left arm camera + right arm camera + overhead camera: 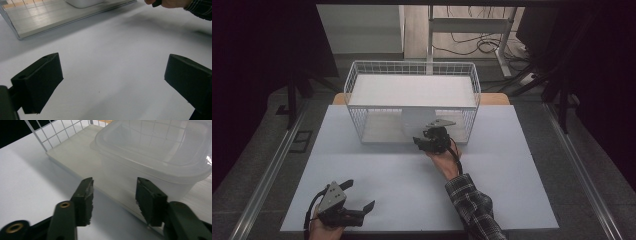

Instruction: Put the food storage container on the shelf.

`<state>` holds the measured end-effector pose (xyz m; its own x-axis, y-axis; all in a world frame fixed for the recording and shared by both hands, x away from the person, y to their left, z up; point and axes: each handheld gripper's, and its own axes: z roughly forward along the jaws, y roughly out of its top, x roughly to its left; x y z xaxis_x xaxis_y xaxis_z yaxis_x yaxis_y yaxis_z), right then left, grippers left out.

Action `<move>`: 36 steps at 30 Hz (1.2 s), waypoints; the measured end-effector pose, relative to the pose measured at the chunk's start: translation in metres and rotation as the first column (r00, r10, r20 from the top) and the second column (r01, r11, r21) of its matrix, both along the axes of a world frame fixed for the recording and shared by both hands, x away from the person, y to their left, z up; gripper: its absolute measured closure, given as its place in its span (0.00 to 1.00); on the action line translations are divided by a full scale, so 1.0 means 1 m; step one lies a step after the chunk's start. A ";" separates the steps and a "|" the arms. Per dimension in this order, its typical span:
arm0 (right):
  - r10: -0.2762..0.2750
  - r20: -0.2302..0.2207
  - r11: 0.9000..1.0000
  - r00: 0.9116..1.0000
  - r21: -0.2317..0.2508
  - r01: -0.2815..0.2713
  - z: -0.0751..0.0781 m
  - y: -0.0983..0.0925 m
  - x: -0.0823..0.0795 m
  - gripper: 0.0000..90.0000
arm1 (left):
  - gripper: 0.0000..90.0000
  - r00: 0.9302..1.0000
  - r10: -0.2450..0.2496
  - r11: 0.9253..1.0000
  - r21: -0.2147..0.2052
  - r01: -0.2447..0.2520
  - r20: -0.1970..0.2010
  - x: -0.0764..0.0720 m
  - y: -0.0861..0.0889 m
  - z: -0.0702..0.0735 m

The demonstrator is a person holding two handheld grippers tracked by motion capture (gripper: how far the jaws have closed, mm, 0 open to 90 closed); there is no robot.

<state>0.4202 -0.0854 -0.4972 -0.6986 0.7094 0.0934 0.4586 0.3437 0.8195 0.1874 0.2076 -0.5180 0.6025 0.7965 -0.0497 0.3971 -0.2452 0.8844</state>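
An empty clear plastic tub [160, 155] sits inside the wire rack [357, 80] at twelve o'clock; right gripper [113, 200] spread before it, left gripper [112, 82] spread wide.

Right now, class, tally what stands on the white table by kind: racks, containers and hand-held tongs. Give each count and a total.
Wire rack: 1
Clear plastic container: 1
Tongs: 2, left tongs and right tongs
Total: 4

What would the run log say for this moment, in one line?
right claw: open, at plastic tub | tub: on rack's lower shelf | left claw: open, empty
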 end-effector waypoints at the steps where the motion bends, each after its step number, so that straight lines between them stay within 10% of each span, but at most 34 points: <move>1: 0.004 -0.004 1.000 1.000 -0.003 -0.004 0.001 0.000 -0.001 0.47 | 0.01 1.000 -0.001 1.000 -0.001 0.001 -0.003 0.000 0.000 0.000; 36: 0.118 -0.003 0.993 0.993 0.009 -0.118 0.020 -0.025 -0.058 0.07 | 0.02 0.998 -0.042 0.998 0.039 0.044 -0.055 0.003 -0.008 -0.006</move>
<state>0.3626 -0.1103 -0.4769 -0.7774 0.6208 0.1014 0.4176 0.3887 0.8213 0.1905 0.1991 -0.5238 0.6334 0.7721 -0.0521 0.4328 -0.2976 0.8509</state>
